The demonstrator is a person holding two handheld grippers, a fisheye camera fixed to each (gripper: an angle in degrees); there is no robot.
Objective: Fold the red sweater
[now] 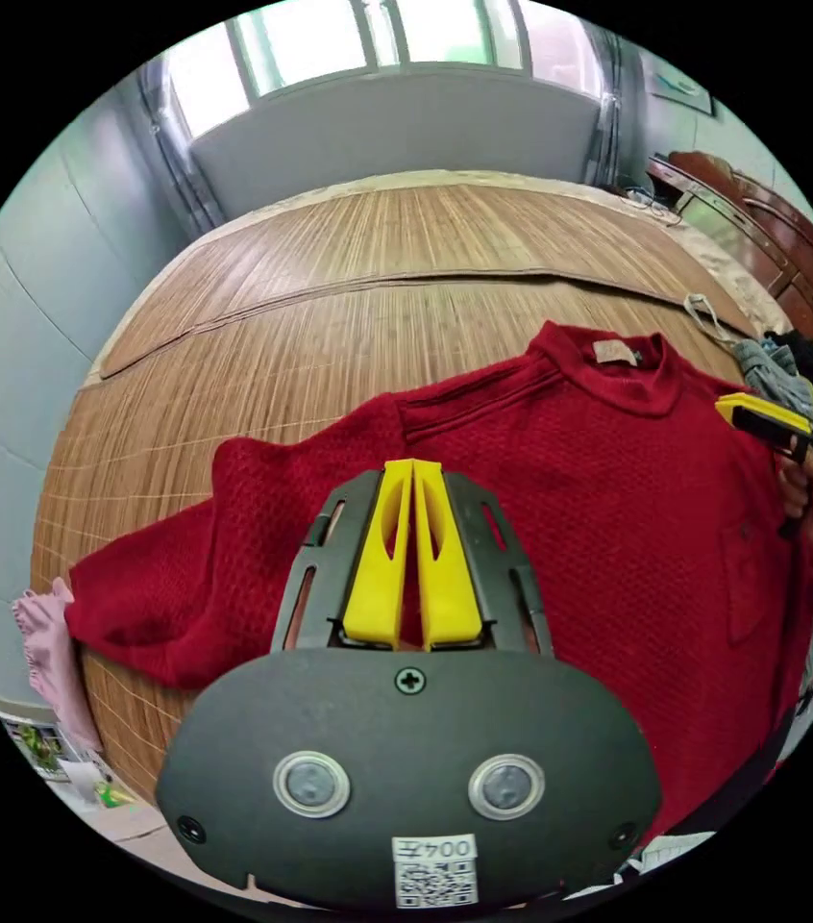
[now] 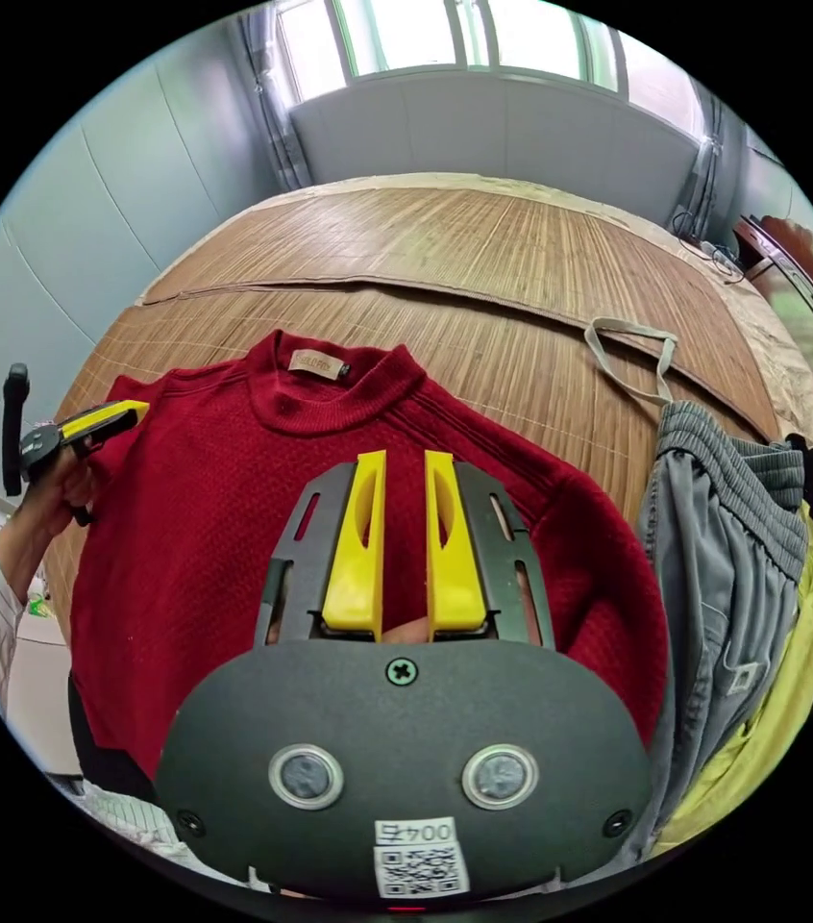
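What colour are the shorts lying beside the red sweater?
Grey, with a ribbed waistband; the shorts show best in the right gripper view, next to the red sweater.

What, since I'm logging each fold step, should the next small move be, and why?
Probably open the left gripper and lower it onto the sleeve of the red sweater. It hangs shut above the cloth, holding nothing, and that sleeve lies spread out sideways across the mat, not yet folded in.

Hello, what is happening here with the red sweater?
A person holds a gripper in each hand above a red sweater spread flat on a bamboo mat. The left gripper has its jaws together; the right gripper is open. Neither grips the sweater, so folding has not started.
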